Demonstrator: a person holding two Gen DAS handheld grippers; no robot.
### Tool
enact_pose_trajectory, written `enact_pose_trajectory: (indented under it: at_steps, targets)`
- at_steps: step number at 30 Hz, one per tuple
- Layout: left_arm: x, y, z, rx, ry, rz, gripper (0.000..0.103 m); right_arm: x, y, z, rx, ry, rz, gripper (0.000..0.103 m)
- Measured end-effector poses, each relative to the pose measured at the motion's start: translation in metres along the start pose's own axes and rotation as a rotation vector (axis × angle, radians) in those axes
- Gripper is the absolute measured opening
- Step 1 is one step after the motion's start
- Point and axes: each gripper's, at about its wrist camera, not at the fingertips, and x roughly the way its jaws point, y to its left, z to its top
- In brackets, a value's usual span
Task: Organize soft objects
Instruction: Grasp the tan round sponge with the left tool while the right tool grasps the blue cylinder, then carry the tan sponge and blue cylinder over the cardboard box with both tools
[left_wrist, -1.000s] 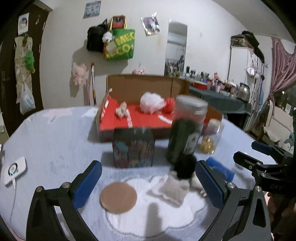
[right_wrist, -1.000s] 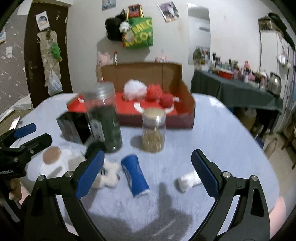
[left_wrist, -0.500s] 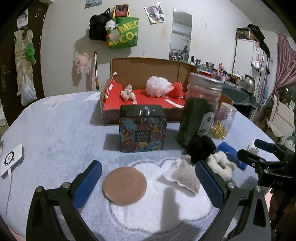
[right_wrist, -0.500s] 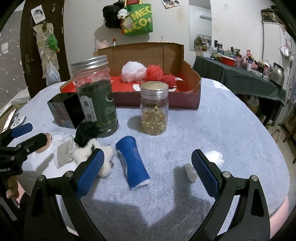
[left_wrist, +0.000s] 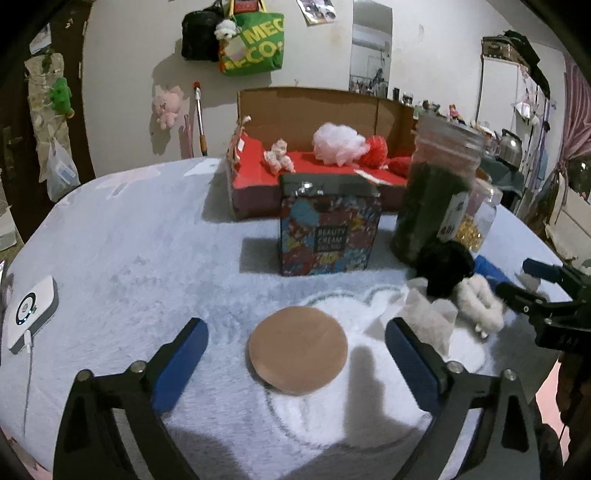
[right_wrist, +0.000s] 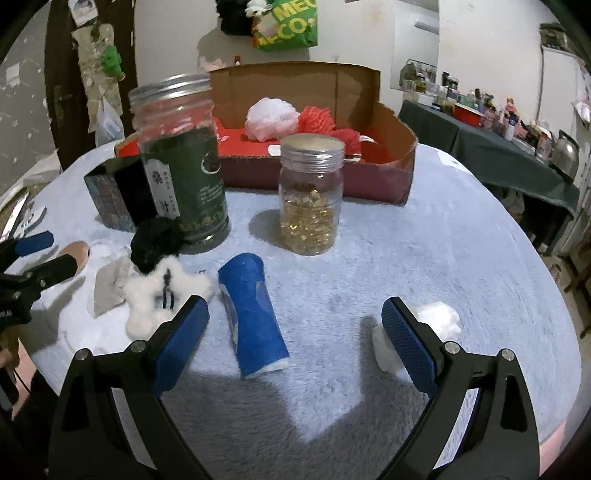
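Round pad (left_wrist: 297, 350) between spread, empty left gripper (left_wrist: 295, 347) fingers.
Soft, light, flat: pinch at rim. Right gripper (right_wrist: 295, 332) likewise spread, empty, above blue roll (right_wrist: 253, 312).

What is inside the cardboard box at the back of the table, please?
The cardboard box holds a white mesh puff, red mesh puffs and a small pale plush on a red lining. The tall green jar hides part of its floor.

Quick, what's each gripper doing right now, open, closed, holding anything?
Left gripper: open, jaws just closing a little, round tan pad between them, not gripped.
Right gripper: open, holding nothing.
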Motion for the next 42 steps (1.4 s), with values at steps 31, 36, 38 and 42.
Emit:
enact_pose_trajectory:
  at_steps: [31, 36, 38, 42]
  targets:
    - [-0.006, -0.051, 0.018, 0.100, -0.029, -0.225, 0.024, -0.018, 0.024, 0.004, 0.002, -0.076, 0.167, 0.021]
    - [-0.005, -0.048, 0.018, 0.085, -0.020, -0.221, 0.024, -0.020, 0.024, 0.003, 0.001, -0.075, 0.172, 0.021]
    - [-0.005, -0.041, 0.017, 0.075, -0.011, -0.209, 0.024, -0.021, 0.021, 0.003, 0.001, -0.072, 0.162, 0.021]
    - [-0.003, -0.024, 0.018, 0.044, 0.001, -0.173, 0.024, -0.023, 0.010, 0.003, 0.012, -0.069, 0.142, 0.021]
